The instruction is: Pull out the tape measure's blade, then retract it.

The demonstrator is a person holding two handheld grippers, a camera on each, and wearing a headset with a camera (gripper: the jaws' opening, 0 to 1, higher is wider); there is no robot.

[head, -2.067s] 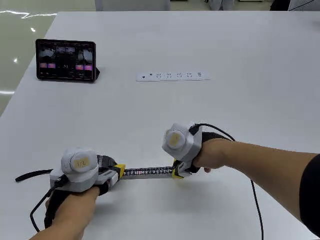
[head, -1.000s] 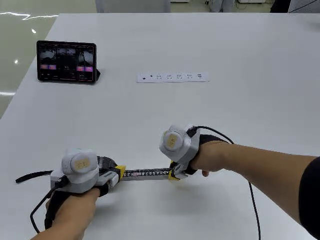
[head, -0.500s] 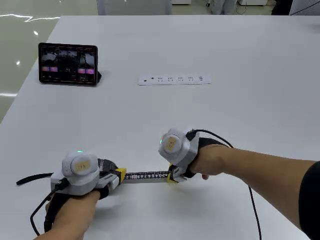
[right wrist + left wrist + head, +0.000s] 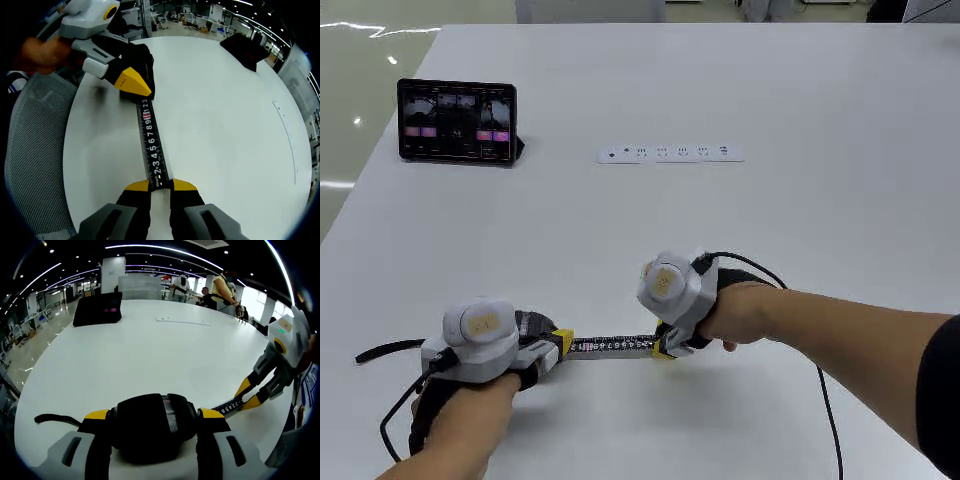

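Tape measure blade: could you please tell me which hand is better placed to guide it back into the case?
Probably the right: the right tongs pinch the blade at its tip, while the left tongs clamp the case and need only steady it.

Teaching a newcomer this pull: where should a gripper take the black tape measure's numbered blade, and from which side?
Probably its free tip, end-on from the side away from the black case, as the right gripper does: the numbered blade runs flat and straight out of the case, so jaws straddle it.
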